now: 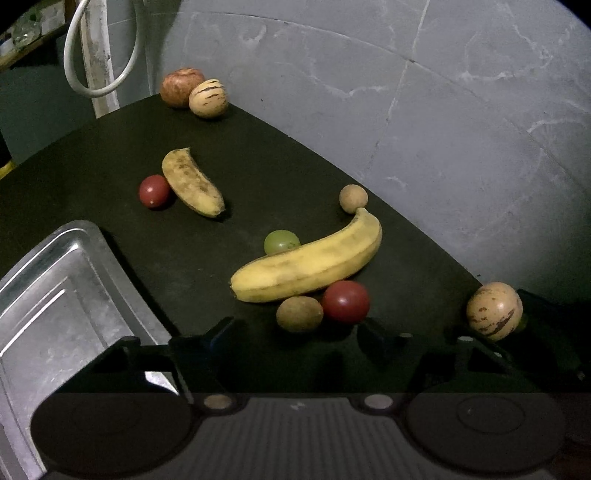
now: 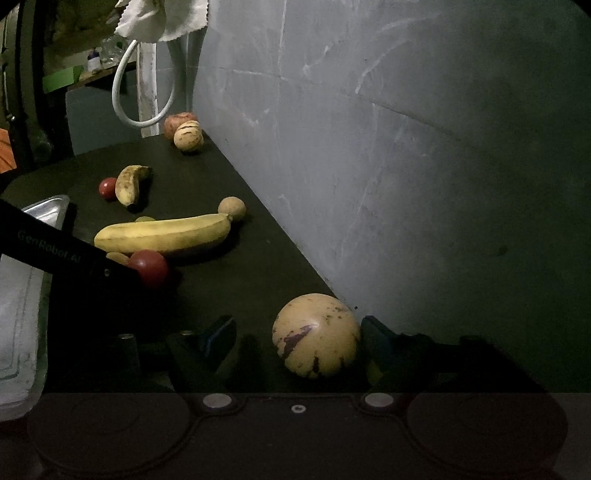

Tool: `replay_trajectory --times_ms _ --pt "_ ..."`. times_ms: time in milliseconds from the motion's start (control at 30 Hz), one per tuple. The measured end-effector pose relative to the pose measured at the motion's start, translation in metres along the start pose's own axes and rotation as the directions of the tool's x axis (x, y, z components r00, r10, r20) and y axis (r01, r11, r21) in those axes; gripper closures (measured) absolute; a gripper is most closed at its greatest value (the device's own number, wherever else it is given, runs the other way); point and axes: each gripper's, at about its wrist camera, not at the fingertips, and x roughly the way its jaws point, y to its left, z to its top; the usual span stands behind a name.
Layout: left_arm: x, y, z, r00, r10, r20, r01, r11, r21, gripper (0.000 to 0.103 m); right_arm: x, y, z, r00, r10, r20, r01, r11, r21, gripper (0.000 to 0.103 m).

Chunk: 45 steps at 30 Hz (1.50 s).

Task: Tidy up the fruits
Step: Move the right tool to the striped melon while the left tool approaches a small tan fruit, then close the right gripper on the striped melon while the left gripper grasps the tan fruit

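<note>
Grey wall point(image 1: 443, 129), white hose loop point(image 1: 79, 79), white cloth point(image 2: 162, 18) above.

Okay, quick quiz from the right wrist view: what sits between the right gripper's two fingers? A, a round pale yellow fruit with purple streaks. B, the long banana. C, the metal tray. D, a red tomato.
A: the pale yellow streaked fruit sits between the fingers of the right gripper, while the long banana and red tomato lie farther off on the mat.
</note>
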Motion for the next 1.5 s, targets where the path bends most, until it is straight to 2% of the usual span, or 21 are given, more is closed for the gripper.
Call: replay_trajectory --times_ms 133,233,433,633,733,1500 --pt "0.003 0.000 0.000 1.000 -0.002 -0.006 0.001 1.000 -0.012 0.038 0.002 -0.001 0.000 1.000 -0.004 -0.010 0.004 1.000 0.008 0.032" --pt "0.004 0.000 0.000 1.000 -0.012 -0.005 0.012 1.000 -0.019 0.040 0.004 -0.002 -0.001 1.000 -0.005 -0.009 0.005 1.000 0.016 0.034" --pt "0.004 -0.003 -0.003 0.999 -0.035 0.000 0.035 0.999 -0.005 0.054 0.005 -0.005 -0.001 1.000 -0.009 -0.006 0.010 0.999 0.033 0.048" --pt "0.004 -0.004 -0.004 1.000 -0.028 0.003 0.028 1.000 -0.004 0.058 0.002 -0.006 -0.002 1.000 0.022 -0.001 -0.022 0.999 0.040 0.048" --pt "0.005 -0.003 -0.004 0.999 -0.038 -0.001 0.038 0.999 -0.008 0.071 0.001 -0.005 -0.002 0.999 0.043 0.001 -0.043 0.998 0.036 0.048" --pt "0.013 -0.015 0.003 0.999 -0.052 -0.003 0.052 0.999 -0.017 0.073 -0.005 -0.001 -0.003 0.993 0.121 0.003 -0.121 0.992 0.032 0.049"
